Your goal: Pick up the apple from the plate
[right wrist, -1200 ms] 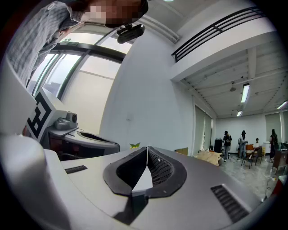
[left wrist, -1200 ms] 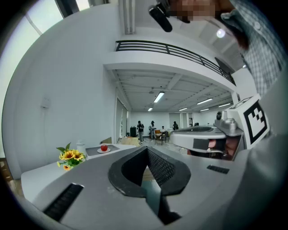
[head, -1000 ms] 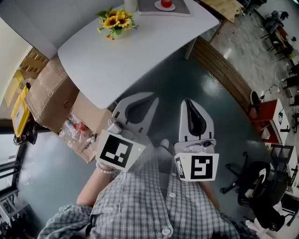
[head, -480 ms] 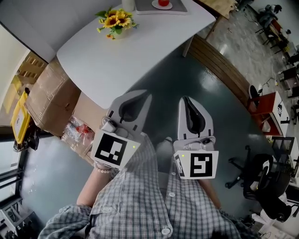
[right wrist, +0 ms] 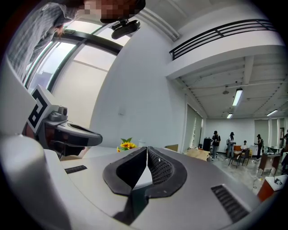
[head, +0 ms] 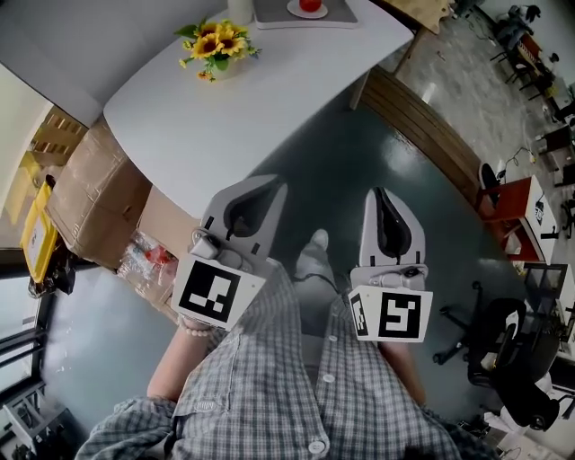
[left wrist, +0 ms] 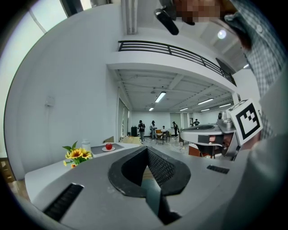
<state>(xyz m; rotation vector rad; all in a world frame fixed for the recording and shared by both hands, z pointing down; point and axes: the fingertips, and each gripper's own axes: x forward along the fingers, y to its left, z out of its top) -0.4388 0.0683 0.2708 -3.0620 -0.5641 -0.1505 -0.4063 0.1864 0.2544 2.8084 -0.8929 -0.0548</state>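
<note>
Your left hand-held gripper [head: 268,187] has its jaws pressed together tip to tip, nothing between them. Your right hand-held gripper [head: 378,192] is the same, closed and empty. Both are held in front of your torso, short of the bench [head: 269,99]. The apple [head: 310,4] sits on the plate [head: 295,12] at the bench's far end, beyond the sunflowers [head: 214,40] and well apart from both.

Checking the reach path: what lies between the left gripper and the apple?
In the head view, mainly bare white table lies between the left gripper and the apple; the sunflowers stand left of that line.
</note>
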